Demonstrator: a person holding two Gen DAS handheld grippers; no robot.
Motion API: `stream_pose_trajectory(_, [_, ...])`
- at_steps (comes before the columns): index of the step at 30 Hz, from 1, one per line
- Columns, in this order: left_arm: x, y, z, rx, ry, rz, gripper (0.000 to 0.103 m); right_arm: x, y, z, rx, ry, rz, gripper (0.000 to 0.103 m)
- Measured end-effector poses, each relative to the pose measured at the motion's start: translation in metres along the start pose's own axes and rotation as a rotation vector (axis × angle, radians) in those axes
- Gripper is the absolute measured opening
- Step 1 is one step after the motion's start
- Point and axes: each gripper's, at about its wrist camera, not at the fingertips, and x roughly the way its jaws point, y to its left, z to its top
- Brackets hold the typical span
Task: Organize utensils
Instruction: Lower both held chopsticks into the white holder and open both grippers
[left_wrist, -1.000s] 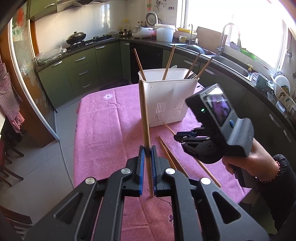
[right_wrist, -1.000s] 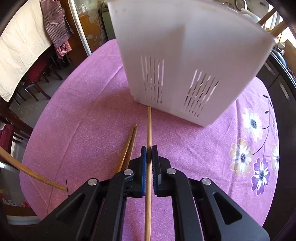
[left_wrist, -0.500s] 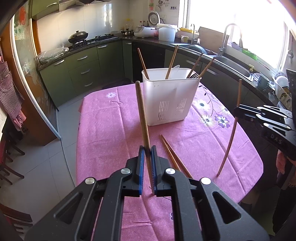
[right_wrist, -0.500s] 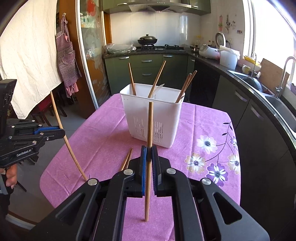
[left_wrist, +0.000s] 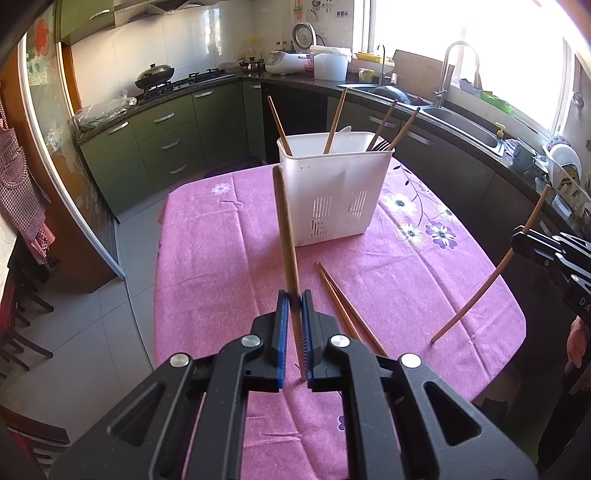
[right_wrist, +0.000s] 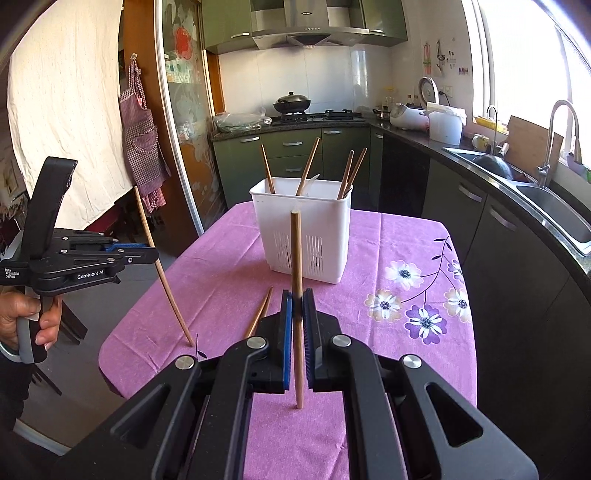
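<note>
The left gripper (left_wrist: 291, 301) is closed on a long brown wooden chopstick (left_wrist: 285, 229), clamped between its blue-padded fingers (left_wrist: 281, 325). This chopstick stands nearly upright, tilted slightly to the left at its top, with its lower end just above the pink floral tablecloth (left_wrist: 221, 280).

The right gripper (right_wrist: 297, 304) is closed on a second brown wooden chopstick (right_wrist: 295, 251), held upright between its fingers, lower tip close over the tablecloth. In the left wrist view this gripper appears at the right edge, and its chopstick slants down toward the cloth near the table's edge.

A white slotted plastic utensil basket (left_wrist: 332, 192) stands on the tablecloth toward the far side of the table, well apart from both grippers. Four wooden chopsticks (right_wrist: 308, 162) lean out of its top at different angles, alongside a pale utensil and fork tines.

A pair of loose wooden chopsticks (left_wrist: 343, 302) lies flat on the tablecloth between the basket and the grippers, side by side and touching.

A dark wok (right_wrist: 291, 101) sits on the stove behind the table.
</note>
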Motion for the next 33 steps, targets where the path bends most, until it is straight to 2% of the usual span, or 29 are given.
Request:
stream_pose_trajectory(12, [-0.005, -0.002, -0.002, 0.007, -0.005, -0.005, 0.007, -0.001, -0.001, 0.001, -0.006, 0.0, 0.006, 0.006])
stream_pose_trajectory(22, [-0.016, -0.004, 0.009, 0.022, -0.026, -0.008, 0.007, -0.005, 0.007, 0.022, -0.028, -0.028, 0.022, 0.006])
stream_pose_trajectory(27, [-0.03, -0.007, 0.031, 0.038, -0.05, -0.021, 0.007, -0.009, 0.014, 0.05, -0.062, -0.049, 0.04, 0.006])
stream_pose_trajectory(33, [-0.055, -0.013, 0.076, 0.056, -0.101, -0.055, 0.007, -0.017, 0.016, 0.11, -0.078, -0.104, 0.082, 0.006])
